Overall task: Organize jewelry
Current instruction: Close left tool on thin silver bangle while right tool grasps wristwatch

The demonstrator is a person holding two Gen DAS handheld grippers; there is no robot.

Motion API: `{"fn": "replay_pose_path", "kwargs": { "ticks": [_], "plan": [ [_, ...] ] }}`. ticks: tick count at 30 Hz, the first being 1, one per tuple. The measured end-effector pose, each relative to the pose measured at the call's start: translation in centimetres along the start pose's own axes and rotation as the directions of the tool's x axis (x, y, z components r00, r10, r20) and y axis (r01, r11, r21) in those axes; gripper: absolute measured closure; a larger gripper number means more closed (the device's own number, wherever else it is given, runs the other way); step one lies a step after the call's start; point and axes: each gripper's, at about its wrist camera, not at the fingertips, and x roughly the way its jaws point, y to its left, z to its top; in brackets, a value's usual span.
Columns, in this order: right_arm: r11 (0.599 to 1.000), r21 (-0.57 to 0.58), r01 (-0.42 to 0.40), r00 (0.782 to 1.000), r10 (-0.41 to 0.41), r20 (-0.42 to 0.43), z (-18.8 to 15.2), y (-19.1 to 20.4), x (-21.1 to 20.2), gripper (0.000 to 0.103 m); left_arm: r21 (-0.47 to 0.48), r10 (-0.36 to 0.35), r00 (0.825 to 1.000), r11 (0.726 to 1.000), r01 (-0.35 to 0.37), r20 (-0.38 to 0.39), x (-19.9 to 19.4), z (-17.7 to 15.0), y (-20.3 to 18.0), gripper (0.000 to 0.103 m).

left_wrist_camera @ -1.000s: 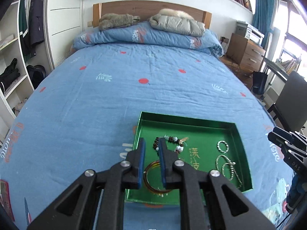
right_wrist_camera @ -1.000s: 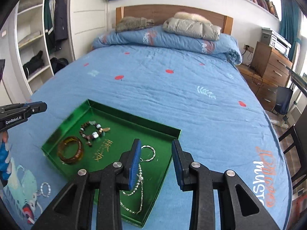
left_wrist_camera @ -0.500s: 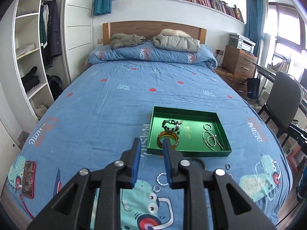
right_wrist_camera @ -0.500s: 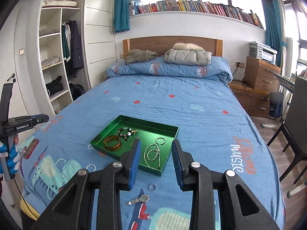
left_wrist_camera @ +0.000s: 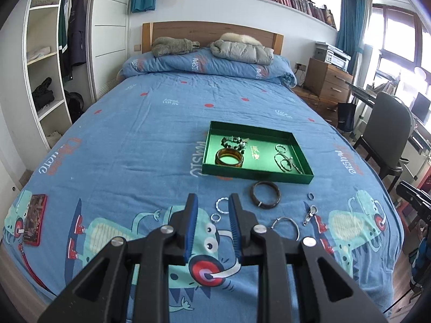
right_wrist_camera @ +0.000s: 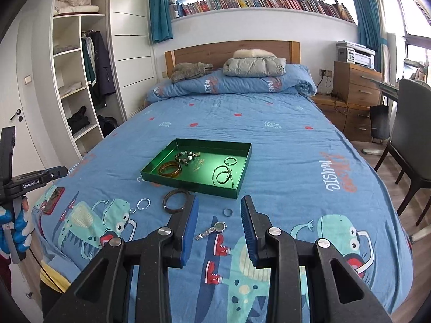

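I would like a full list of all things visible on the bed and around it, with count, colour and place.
tray: one, green, on bed
amber bangle: one, in tray
bead bracelet: one, dark, in tray
silver chains: a few, in tray
dark bangle: one, on bedspread before tray
silver rings: several, on bedspread
watch: one, silver, on bedspread
phone: one, red, left on the bedspread
chair: one, grey, right of bed
left gripper: black, blue pads, empty
right gripper: same, empty

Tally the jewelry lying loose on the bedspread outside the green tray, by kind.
Bracelets: 3 (dark bangle, twisted silver bracelet, thin silver hoop)
Rings: 2 (silver ring, dark ring)
Watches: 1 (wristwatch)
Total: 6
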Motion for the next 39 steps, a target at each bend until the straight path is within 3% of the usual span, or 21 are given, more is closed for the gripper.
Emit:
{"fn": "replay_pose_path", "kwargs": {
  "ticks": [8,12,17,20,25,32,39],
  "plan": [
    [0.997,0.077,-0.021,0.995,0.028,-0.092,-4.2,-0.7,4.7,0.07,-0.002,0.009,0.999,1.0,-0.009,-0.053,5.2,-4.0,0.5,0.08],
    [0.991,0.129,-0.033,0.988,0.052,-0.146,-5.9,-0.9,8.2,0.068,0.016,-0.006,0.996,1.0,0.007,-0.092,8.3,-5.2,-0.1,0.067],
    [0.987,0.152,-0.049,0.978,0.079,-0.196,-7.5,-0.8,11.9,0.068,0.028,-0.035,0.993,0.999,0.038,-0.115,11.0,-6.1,-1.0,0.067],
    [0.986,0.153,-0.059,0.974,0.091,-0.209,-8.0,-0.8,13.4,0.068,0.033,-0.084,0.986,0.995,0.09,-0.146,12.3,-6.6,-2.3,0.067],
    [0.982,0.175,-0.067,0.964,0.109,-0.241,-8.3,-1.6,15.7,0.068,0.075,-0.182,0.959,0.977,0.202,-0.217,14.9,-7.7,-6.6,0.067],
    [0.977,0.197,-0.081,0.958,0.131,-0.256,-7.9,-1.8,18.5,0.064,0.128,-0.216,0.93,0.956,0.263,-0.299,19.0,-8.3,-10.7,0.067],
    [0.979,0.196,-0.06,0.961,0.109,-0.253,-7.7,-1.6,21.1,0.06,0.227,-0.181,0.939,0.941,0.252,-0.294,20.3,-8.3,-12.3,0.069]
  ]
}}
